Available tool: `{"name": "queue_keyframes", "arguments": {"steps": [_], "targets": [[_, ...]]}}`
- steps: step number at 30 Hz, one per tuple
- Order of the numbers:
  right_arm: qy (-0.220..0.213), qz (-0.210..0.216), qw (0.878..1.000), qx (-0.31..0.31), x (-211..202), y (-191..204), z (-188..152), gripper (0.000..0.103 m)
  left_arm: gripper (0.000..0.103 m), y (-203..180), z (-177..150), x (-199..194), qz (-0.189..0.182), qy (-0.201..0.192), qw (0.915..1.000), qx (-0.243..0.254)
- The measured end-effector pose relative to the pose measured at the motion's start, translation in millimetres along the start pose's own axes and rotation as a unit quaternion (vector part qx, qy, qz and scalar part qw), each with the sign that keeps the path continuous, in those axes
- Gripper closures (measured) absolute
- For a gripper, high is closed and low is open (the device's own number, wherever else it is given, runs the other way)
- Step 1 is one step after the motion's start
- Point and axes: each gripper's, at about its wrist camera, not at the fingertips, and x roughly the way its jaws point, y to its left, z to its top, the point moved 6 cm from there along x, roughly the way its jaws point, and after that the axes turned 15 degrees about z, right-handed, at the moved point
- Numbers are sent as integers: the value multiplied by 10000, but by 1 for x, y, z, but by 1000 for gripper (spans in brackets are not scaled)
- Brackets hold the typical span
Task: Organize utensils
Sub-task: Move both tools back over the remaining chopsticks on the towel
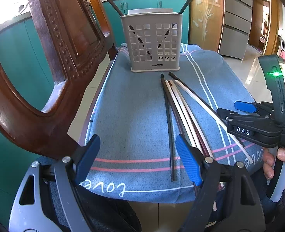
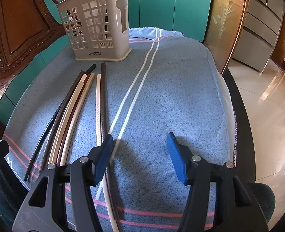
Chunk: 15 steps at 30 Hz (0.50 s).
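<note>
1. Left gripper point(image 1: 138, 162) hung low over the near towel edge, fingers spread, nothing between them; its right finger point(image 1: 187, 162) sat beside the near ends of the chopsticks, likely lining up a pick.
2. Right gripper point(image 2: 140, 158) hovered over bare towel point(image 2: 171, 96), fingers spread and empty, the left finger above the white stick point(image 2: 98, 112), probably waiting its turn.
3. Chopsticks point(image 1: 181, 112) lay loose on the towel, fanned side by side, far ends toward the holder, so they could be lifted lengthwise.
4. Holder point(image 1: 155, 42) stood upright at the towel's far end, two dark sticks point(image 1: 188, 0) already leaning inside; chair back point(image 1: 51, 58) stood left.
</note>
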Motion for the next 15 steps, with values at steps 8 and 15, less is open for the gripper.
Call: {"name": "queue_keyframes", "arguments": {"steps": [8, 15], "targets": [[-44, -33, 10000, -53, 0, 1, -1, 45, 23, 0, 0, 4, 41, -1, 10000, -21], [-61, -37, 10000, -65, -1, 1, -2, 45, 35, -9, 9, 23, -242, 213, 9994, -83]]}}
